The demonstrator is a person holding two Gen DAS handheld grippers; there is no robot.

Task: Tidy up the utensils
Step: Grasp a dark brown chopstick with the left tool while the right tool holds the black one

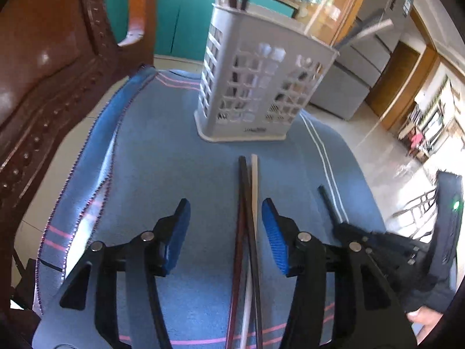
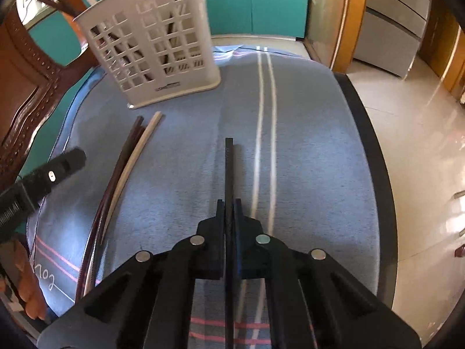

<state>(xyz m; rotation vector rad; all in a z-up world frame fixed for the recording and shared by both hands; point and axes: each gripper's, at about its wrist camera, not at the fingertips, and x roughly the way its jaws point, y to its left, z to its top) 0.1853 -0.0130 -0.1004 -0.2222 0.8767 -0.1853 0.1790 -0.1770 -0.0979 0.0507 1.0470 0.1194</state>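
A white slotted utensil holder (image 1: 255, 81) stands on a blue cloth (image 1: 162, 157) and holds several chopsticks; it also shows in the right wrist view (image 2: 154, 40). My left gripper (image 1: 225, 218) is open, its jaws astride a bundle of dark and cream chopsticks (image 1: 248, 203) lying on the cloth. The same bundle shows in the right wrist view (image 2: 128, 163). My right gripper (image 2: 229, 206) is shut on a black chopstick (image 2: 228, 168), held just above the cloth. It shows in the left wrist view (image 1: 343, 224) to the right.
A brown leather chair (image 1: 43, 72) stands at the left. The table's dark edge (image 2: 369, 145) runs along the right, with tiled floor (image 2: 421, 145) beyond. Teal cabinets (image 1: 180, 14) are behind.
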